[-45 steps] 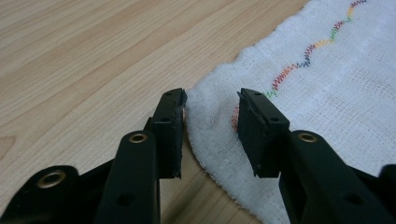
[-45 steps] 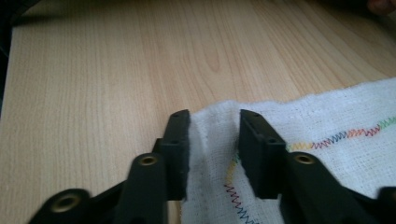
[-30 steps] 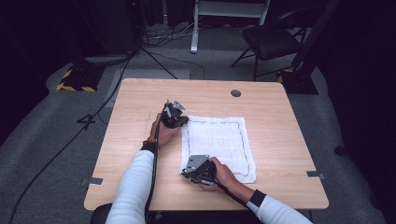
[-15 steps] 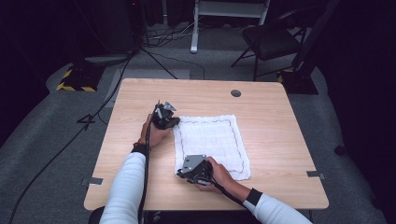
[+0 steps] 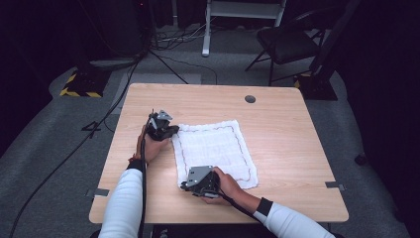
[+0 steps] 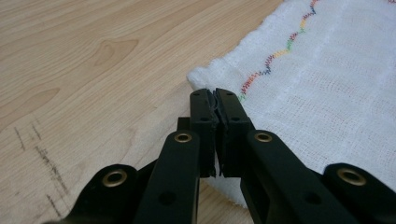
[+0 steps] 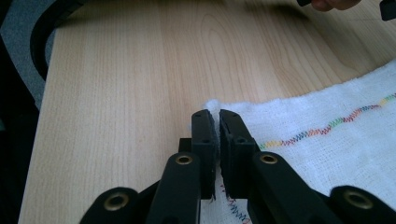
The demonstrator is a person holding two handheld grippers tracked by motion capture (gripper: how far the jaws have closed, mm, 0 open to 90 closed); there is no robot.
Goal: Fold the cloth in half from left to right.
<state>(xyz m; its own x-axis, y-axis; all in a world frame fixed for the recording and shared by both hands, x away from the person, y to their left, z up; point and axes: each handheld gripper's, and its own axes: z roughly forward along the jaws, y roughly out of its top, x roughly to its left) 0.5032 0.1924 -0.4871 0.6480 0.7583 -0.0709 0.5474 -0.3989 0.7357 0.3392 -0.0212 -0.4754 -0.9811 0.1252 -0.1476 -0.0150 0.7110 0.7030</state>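
A white cloth (image 5: 215,148) with a coloured zigzag stitch near its border lies flat on the wooden table (image 5: 292,129). My left gripper (image 5: 173,132) is at the cloth's far left corner; in the left gripper view its jaws (image 6: 214,94) stand shut on the cloth's (image 6: 327,84) edge, with a thin fold of fabric between the pads. My right gripper (image 5: 184,187) is at the near left corner. The right gripper view has its jaws (image 7: 214,115) shut on that corner of the cloth (image 7: 327,149).
A round cable hole (image 5: 250,98) sits near the table's far edge. Bare wood lies left and right of the cloth. On the floor beyond are a chair (image 5: 287,42), cables (image 5: 168,59) and a yellow-black striped block (image 5: 79,91).
Both grippers have shifted left, the left one more, and the cloth has slid left across the table with them. Both stay shut on their corners.
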